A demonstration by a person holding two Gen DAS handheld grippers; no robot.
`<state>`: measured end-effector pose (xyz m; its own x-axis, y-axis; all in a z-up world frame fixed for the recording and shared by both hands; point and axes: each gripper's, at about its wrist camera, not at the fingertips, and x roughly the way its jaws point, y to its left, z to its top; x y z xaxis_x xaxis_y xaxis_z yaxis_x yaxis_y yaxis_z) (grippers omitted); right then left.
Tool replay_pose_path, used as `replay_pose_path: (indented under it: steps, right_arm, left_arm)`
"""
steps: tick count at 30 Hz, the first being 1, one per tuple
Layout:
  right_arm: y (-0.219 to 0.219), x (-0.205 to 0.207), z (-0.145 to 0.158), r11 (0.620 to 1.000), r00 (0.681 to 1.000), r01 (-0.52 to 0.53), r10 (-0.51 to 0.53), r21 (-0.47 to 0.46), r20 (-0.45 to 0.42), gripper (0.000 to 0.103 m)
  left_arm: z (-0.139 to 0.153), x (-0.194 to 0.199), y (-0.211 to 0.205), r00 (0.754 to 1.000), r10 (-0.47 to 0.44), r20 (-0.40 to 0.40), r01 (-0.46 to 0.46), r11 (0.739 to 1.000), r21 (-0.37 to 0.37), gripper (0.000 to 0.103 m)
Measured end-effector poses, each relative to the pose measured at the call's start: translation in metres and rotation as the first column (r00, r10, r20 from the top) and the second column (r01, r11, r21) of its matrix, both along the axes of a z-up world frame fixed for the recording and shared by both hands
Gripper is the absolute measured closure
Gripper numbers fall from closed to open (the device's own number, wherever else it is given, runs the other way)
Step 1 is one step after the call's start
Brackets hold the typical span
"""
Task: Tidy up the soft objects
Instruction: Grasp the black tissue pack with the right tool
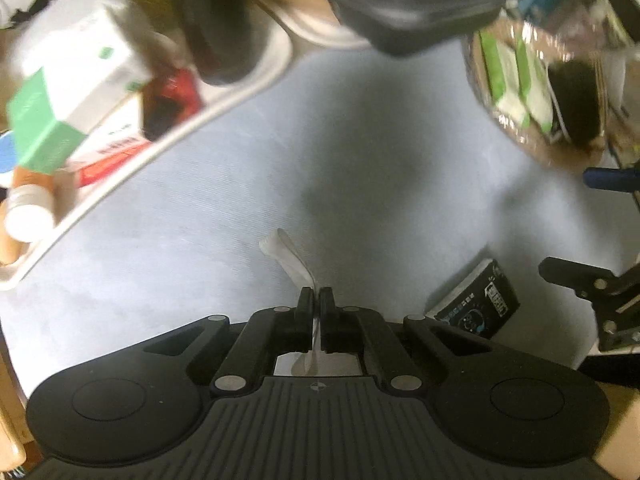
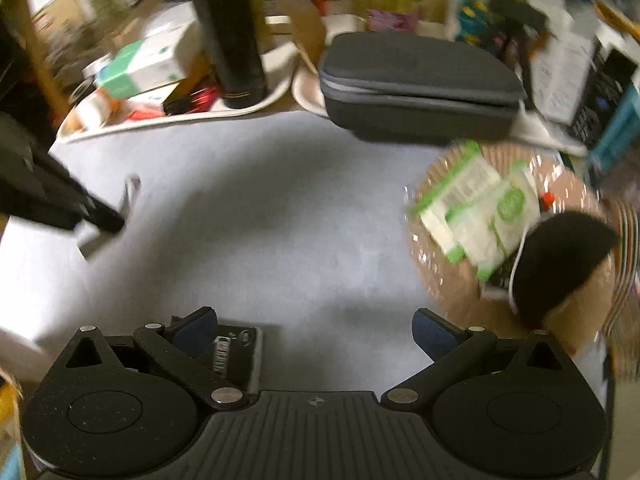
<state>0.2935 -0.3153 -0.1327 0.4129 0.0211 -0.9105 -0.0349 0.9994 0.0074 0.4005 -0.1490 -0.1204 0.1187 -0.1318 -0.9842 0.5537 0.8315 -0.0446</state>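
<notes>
White soft strip (image 1: pixel 289 258), thin and flat, is pinched between the closed jaws of the left gripper (image 1: pixel 316 300), which points straight down over the pale blue-grey tabletop (image 1: pixel 248 184). The strip's free end sticks out past the fingertips toward the far left, clear of the surface as far as the blur allows. In the right wrist view that same gripper enters from the left edge with the strip at its tip.

The right gripper (image 2: pixel 316 332) tilts steeply down at the near side, its jaws spread wide with nothing between them. A small black box (image 2: pixel 236 356) lies just beside its left finger; the print on it is too blurred to read.

Far left, a tray (image 1: pixel 224 108) holds a black flask (image 2: pixel 228 36) and a white and green carton (image 1: pixel 76 92) with unreadable writing. A dark grey zip case (image 2: pixel 416 84) sits at the far side, and green-and-white packets (image 2: pixel 480 208) lie on a round brown tray (image 2: pixel 452 300) to the right.
</notes>
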Motion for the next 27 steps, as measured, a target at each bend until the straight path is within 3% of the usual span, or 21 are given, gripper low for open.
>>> replay_pose_path:
  steps: [4, 6, 8, 12, 17, 24, 27]
  right_arm:
    - [-0.007, -0.002, 0.002, 0.986, 0.989, -0.144, 0.145, -0.086, 0.006, 0.001]
    - [-0.005, -0.008, 0.002, 0.952, 0.959, -0.281, 0.283, -0.123, 0.004, 0.001]
    - [0.002, -0.016, -0.002, 0.890, 0.903, -0.427, 0.430, -0.158, -0.017, 0.001]
    - [0.019, -0.031, -0.011, 0.739, 0.753, -0.651, 0.658, -0.174, -0.018, 0.001]
    - [0.039, -0.021, -0.030, 0.628, 0.642, -0.763, 0.765, -0.155, -0.058, 0.016]
    - [0.073, -0.013, -0.048, 0.467, 0.478, -0.878, 0.869, -0.105, -0.127, 0.020]
    - [0.080, 0.000, -0.057, 0.457, 0.461, -0.887, 0.872, -0.064, -0.164, 0.034]
  left_arm:
    - [0.018, 0.001, 0.017, 0.998, 0.026, 0.053, -0.025, 0.999, -0.029, 0.099]
    - [0.028, -0.001, 0.027, 0.996, 0.044, 0.072, -0.040, 0.998, -0.057, 0.099]
    - [0.033, 0.003, 0.038, 0.994, 0.069, 0.087, -0.062, 0.995, -0.075, 0.099]
    - [0.041, 0.004, 0.051, 0.988, 0.110, 0.107, -0.099, 0.990, -0.098, 0.099]
    - [0.049, -0.002, 0.066, 0.980, 0.139, 0.146, -0.124, 0.986, -0.108, 0.099]
    - [0.058, -0.010, 0.088, 0.969, 0.175, 0.172, -0.149, 0.977, -0.154, 0.099]
    - [0.060, -0.014, 0.094, 0.968, 0.174, 0.179, -0.145, 0.975, -0.166, 0.099]
